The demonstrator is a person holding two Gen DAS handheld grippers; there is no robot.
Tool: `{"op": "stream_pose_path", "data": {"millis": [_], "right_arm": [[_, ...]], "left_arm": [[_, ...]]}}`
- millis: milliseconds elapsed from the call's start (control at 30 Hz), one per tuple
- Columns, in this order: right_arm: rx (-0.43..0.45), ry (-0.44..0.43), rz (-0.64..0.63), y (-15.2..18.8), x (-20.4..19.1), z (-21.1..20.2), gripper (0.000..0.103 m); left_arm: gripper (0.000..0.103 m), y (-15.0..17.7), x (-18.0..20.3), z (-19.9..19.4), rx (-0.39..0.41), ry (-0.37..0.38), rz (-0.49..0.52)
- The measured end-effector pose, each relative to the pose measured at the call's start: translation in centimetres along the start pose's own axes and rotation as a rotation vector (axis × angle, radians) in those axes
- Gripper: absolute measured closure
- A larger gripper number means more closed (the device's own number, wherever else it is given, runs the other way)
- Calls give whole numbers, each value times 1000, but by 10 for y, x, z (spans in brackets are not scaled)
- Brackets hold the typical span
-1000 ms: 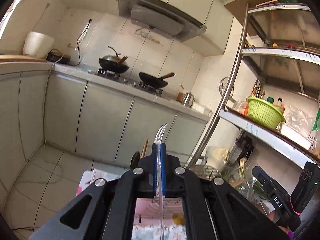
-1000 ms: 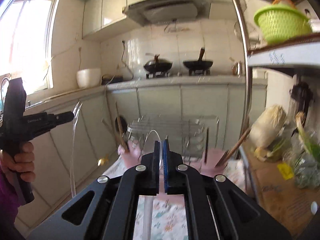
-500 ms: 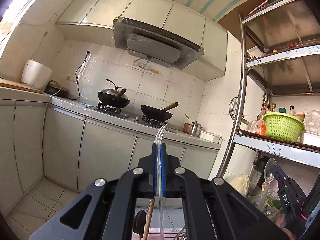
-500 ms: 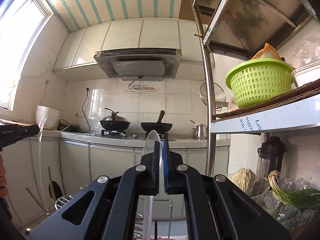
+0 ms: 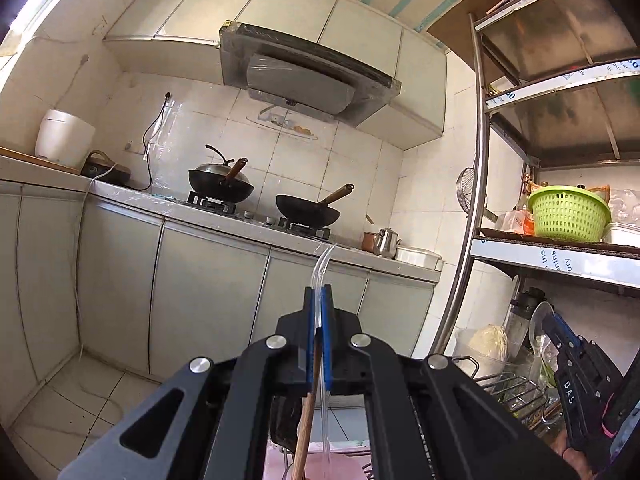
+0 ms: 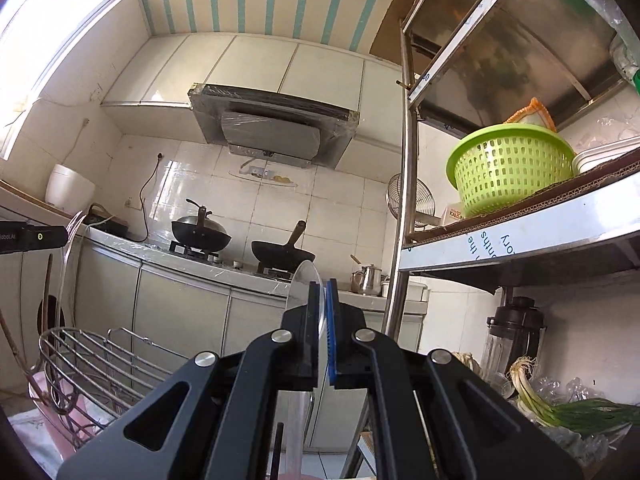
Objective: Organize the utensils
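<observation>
The left claw sits low in the centre of its own view, pressed together on a clear plastic fork whose tines rise above the blue pads toward the middle of the frame; the same fork shows at the left edge of the right wrist view, held upright beside the black body of the left claw. A brown wooden handle runs up from the bottom edge just behind the pinched fork, and whether it touches the pads cannot be told. The right claw is likewise pinching a clear plastic spoon, its bowl standing above the fingers at frame centre, and the spoon appears again at the lower right of the left wrist view. A wire dish rack fills the lower left of the right wrist view, with a pink holder under it. Beyond both claws, two black woks sit on the stove along the far tabletop, under a range hood, with a white rice cooker at the left. A steel shelf unit takes up the right side, carrying a green basket, with green onions below it.
</observation>
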State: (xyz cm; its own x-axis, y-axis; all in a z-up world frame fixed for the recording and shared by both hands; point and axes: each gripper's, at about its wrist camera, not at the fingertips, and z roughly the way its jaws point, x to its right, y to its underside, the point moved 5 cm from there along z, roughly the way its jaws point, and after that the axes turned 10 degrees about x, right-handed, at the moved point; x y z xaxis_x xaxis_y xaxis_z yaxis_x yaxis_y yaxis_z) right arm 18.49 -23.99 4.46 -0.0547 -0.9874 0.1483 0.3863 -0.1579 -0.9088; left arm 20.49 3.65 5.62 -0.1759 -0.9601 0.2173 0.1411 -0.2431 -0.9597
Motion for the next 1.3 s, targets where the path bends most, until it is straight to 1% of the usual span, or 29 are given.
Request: {"op": "stream_pose_path", "data": {"millis": [133,233,300,400,467,500,633,733,900,1100,1300], "right_arm": [[-54,-10,15,12,2,-8,100],[-97,-53,36,10,2,-11,100],[-148,-75,49,10,1,-9,100],[-248,-116,98,11,6,-2,99],[-312,-135,105,14,7,5,99],[-346,-140,105,16,8,9,99],[-430,-161,101,19,8,15,99],[-464,-168,102,21,8,15,99],[-496,-181,120,18,11,14,99],[-537,-194,163,10,21,15,99],[-528,-202,202,-5,32,6,98]], "left_arm": [[100,-1,3,-8,-13,29,25],[100,-3,5,-10,-39,56,29],[100,-5,6,-10,-62,74,29],[100,-7,7,-7,-100,90,26],[99,-8,7,-4,-130,106,13],[98,-9,7,-2,-143,112,6],[84,-12,9,0,-194,129,-11],[80,-14,13,-1,-215,131,2],[73,-22,22,-4,-243,139,30],[70,-36,30,-8,-261,131,35],[64,-48,38,-17,-279,126,48]]}}
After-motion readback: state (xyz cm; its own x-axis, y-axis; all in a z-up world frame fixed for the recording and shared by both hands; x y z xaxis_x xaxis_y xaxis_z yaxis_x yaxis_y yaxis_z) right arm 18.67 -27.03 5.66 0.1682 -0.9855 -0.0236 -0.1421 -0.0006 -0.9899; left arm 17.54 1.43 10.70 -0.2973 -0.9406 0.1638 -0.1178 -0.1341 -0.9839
